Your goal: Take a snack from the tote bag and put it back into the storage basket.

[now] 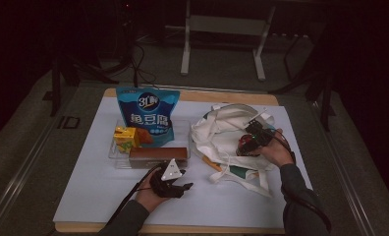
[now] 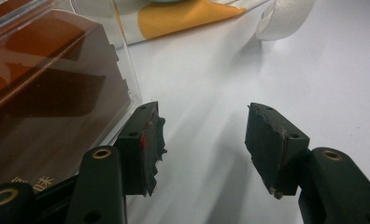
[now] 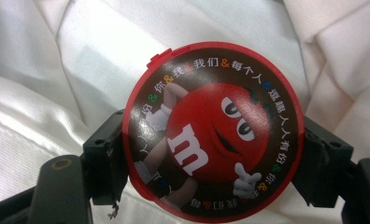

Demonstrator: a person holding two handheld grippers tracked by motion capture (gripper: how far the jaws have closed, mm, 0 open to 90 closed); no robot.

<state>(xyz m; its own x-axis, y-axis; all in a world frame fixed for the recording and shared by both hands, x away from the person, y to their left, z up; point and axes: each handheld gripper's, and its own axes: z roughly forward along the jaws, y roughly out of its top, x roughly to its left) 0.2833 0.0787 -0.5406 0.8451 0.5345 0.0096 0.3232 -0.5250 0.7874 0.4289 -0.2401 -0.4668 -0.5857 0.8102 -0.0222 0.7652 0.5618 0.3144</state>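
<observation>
My right gripper (image 3: 211,154) has its two black jaws clamped on either side of a round red candy tin (image 3: 213,128), whose lid faces the camera with a red cartoon figure, a white "m" and a ring of small characters around the rim. In the high view that same right gripper (image 1: 251,140) sits over the crumpled white tote bag (image 1: 222,130) at the right half of the table, with the tin (image 1: 245,144) showing as a small red spot held just above the cloth. White folds of the bag lie behind the tin on all sides. My left gripper (image 2: 202,140) rests low over the white table sheet (image 2: 211,79), its jaws standing apart with nothing between them; in the high view it (image 1: 173,184) lies near the front edge, well apart from the tin. Just beside its left jaw is the corner of a clear plastic tray (image 2: 127,88) holding a long brown box (image 1: 158,153). The tray also holds a yellow carton (image 1: 124,137) and a blue snack bag (image 1: 148,115) standing upright at the back. An orange patch (image 2: 183,16) of the bag's print and a pale strap (image 2: 286,16) are cut off at the top of the left gripper view. The tin's lower edge is cut off in the right gripper view, and the room beyond the table is too dark to make out.
</observation>
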